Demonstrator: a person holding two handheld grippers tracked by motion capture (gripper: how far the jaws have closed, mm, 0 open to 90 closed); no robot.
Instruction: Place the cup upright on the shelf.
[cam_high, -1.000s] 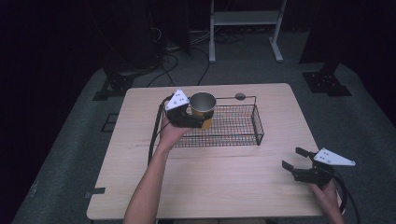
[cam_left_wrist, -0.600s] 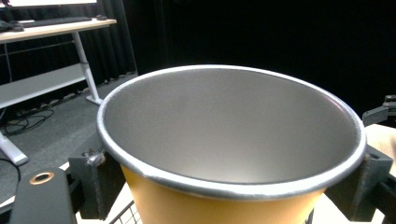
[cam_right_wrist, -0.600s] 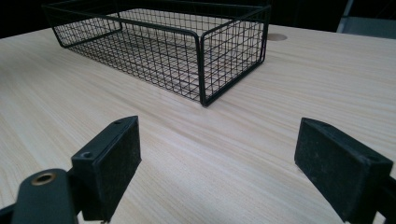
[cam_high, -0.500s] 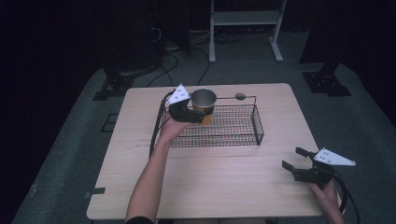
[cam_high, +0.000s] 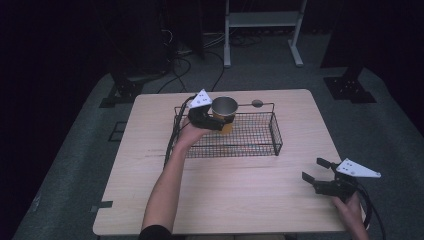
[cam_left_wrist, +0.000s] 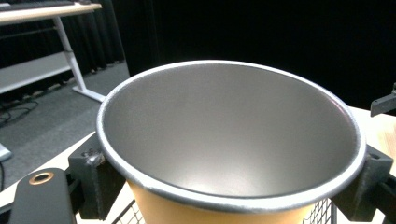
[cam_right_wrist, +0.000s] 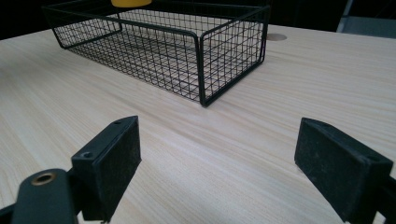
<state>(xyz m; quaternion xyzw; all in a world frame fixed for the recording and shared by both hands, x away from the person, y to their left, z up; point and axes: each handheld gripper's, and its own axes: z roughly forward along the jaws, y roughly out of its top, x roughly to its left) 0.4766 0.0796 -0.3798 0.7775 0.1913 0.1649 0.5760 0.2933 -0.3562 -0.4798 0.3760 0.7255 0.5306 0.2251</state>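
An orange cup (cam_high: 224, 111) with a grey metal inside is held upright over the back left part of the black wire basket (cam_high: 260, 145). My left gripper (cam_high: 216, 121) is shut on the cup, its jaws pressing both sides just under the rim. In the left gripper view the cup (cam_left_wrist: 229, 140) looks empty, with a jaw at each side. My right gripper (cam_high: 314, 171) rests open near the table's front right corner, nothing between its fingers. In the right gripper view its jaws (cam_right_wrist: 215, 163) stand wide apart above bare wood, facing the basket (cam_right_wrist: 201, 60).
The light wooden table (cam_high: 240, 200) has a round cable hole (cam_high: 257, 103) behind the basket. A white desk frame (cam_high: 260, 20) and dark stands are on the floor beyond the table. Cables trail from both grippers.
My left gripper has carried the cup a little farther back and up over the basket's back left corner. The right gripper has stayed put.
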